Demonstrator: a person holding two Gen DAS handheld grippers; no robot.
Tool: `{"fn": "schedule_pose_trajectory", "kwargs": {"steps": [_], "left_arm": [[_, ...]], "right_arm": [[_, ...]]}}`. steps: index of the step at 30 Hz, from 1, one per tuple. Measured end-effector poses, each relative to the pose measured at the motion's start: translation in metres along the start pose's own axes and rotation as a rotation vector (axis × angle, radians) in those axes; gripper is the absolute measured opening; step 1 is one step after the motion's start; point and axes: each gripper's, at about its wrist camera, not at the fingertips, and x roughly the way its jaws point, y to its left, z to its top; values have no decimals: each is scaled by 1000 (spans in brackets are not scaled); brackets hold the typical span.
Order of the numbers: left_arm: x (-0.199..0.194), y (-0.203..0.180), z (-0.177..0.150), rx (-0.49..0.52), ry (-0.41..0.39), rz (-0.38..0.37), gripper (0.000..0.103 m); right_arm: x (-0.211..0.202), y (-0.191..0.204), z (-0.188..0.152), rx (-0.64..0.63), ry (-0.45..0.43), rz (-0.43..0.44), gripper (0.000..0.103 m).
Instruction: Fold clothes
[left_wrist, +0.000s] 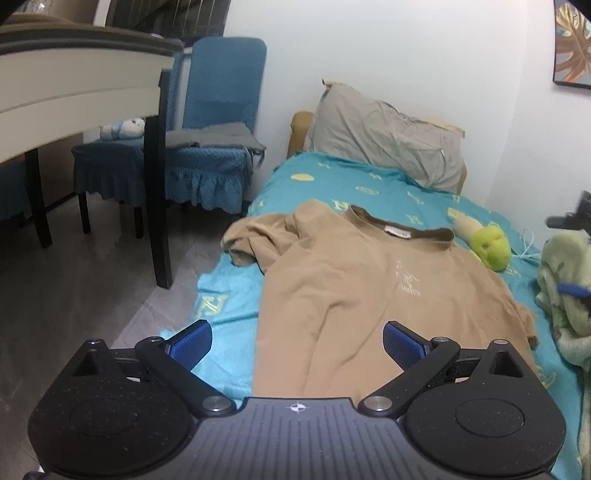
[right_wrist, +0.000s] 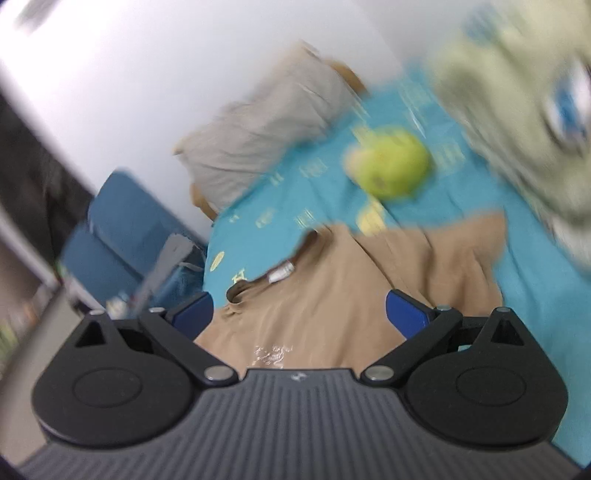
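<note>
Left wrist view: my left gripper (left_wrist: 297, 341) gaped wide, empty, above the tan shirt (left_wrist: 369, 295); my right gripper (right_wrist: 299, 314), likewise spread and empty, faced its collar at 12 o'clock.

One tan T-shirt (left_wrist: 369, 295), one grey pillow (left_wrist: 388, 144), two blue chairs (left_wrist: 207, 122) — one green plush toy (left_wrist: 487, 245).

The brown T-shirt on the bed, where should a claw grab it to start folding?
Probably the bunched sleeve of the brown T-shirt, at the bed's floor-side edge. It is crumpled and stands up off the teal sheet, so fingers can close around it from that side. The open left claw is nearest; the body lies too flat to pinch.
</note>
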Motion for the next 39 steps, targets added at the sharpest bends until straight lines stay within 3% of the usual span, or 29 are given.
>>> {"fn": "schedule_pose_trajectory", "kwargs": {"steps": [2,5,7,9,11,14,15,16,18,21,24,26,30,32,34,35,39], "left_arm": [[2,-1,-1,-5,10,-15,100],[6,-2,-2,-4,20,-13,100],[9,-2,-4,3,25,-4,100],[12,-1,-7,10,29,5,100],[17,2,-10,-10,57,7,100],[27,4,-11,-22,81,-4,100],[30,4,-11,-17,80,0,100],[32,3,-11,-13,80,4,100],[34,4,-11,-13,79,4,100],[36,4,-10,-14,77,4,100],[37,5,-10,-14,76,4,100],[36,5,-9,-15,72,1,100],[33,5,-10,-13,66,1,100],[32,6,-10,-21,69,-1,100],[32,6,-10,-26,70,-3,100],[31,7,-10,-27,70,-3,100],[33,7,-11,-27,75,-1,100]], "right_arm": [[6,-45,6,172,53,16,101],[21,-102,-14,403,18,-65,98],[36,-125,-30,509,-6,-73,84],[43,-128,-34,494,-87,-57,82],[56,-130,-27,494,-88,-45,76],[73,-137,-22,477,-99,-61,46],[78,-138,-20,458,-98,-83,24],[80,-138,-17,437,-93,-110,11],[76,-134,-10,386,-121,-146,10],[53,-119,8,282,-238,-191,8],[35,-106,19,198,-331,-233,7],[30,-105,17,161,-340,-263,8],[36,-141,6,388,-236,-166,12],[40,-149,-1,445,-203,-150,28],[43,-150,-6,426,-190,-159,82],[45,-150,-8,421,-197,-150,89],[56,-155,-12,424,-217,-132,88]]}}
